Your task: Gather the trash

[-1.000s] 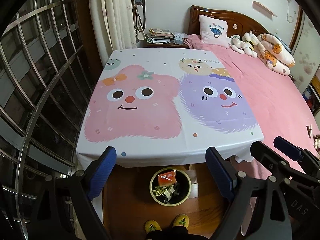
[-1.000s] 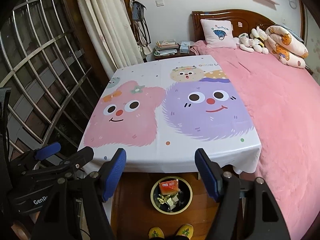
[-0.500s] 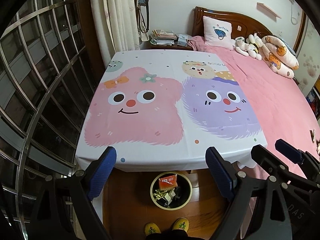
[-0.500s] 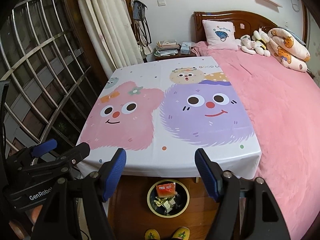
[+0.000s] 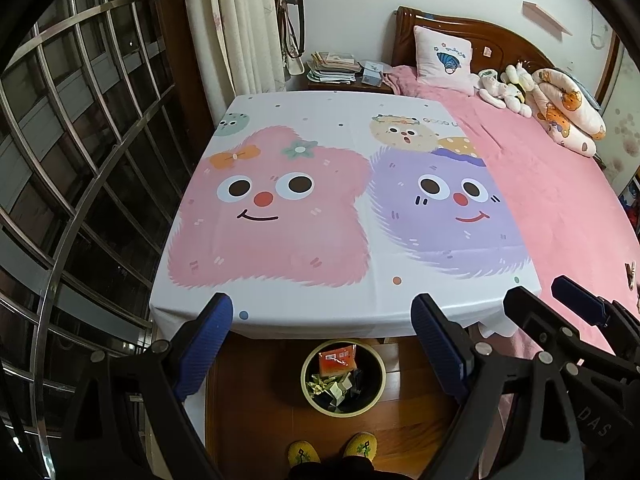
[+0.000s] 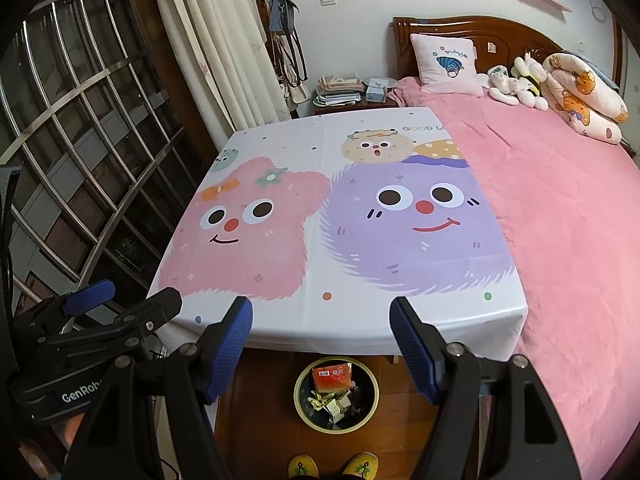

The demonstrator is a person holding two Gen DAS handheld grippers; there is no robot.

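A round trash bin (image 5: 311, 398) stands on the wooden floor below the table's near edge; it also shows in the right wrist view (image 6: 300, 410). It holds an orange packet (image 5: 337, 362) and crumpled wrappers (image 5: 330, 386). My left gripper (image 5: 322, 314) is open and empty, held high above the bin. My right gripper (image 6: 321, 314) is open and empty too, at about the same height. Each gripper shows at the edge of the other's view. The table's cartoon cloth (image 5: 300, 216) carries no trash that I can see.
A pink bed (image 5: 560, 200) with pillows and plush toys lies right of the table. A barred window (image 5: 80, 160) and curtain are on the left. A nightstand with books (image 5: 336, 70) stands behind. The person's yellow slippers (image 5: 304, 452) are next to the bin.
Both grippers have drawn back and up a little, so the table and bin sit slightly farther away. Both stay open and empty.
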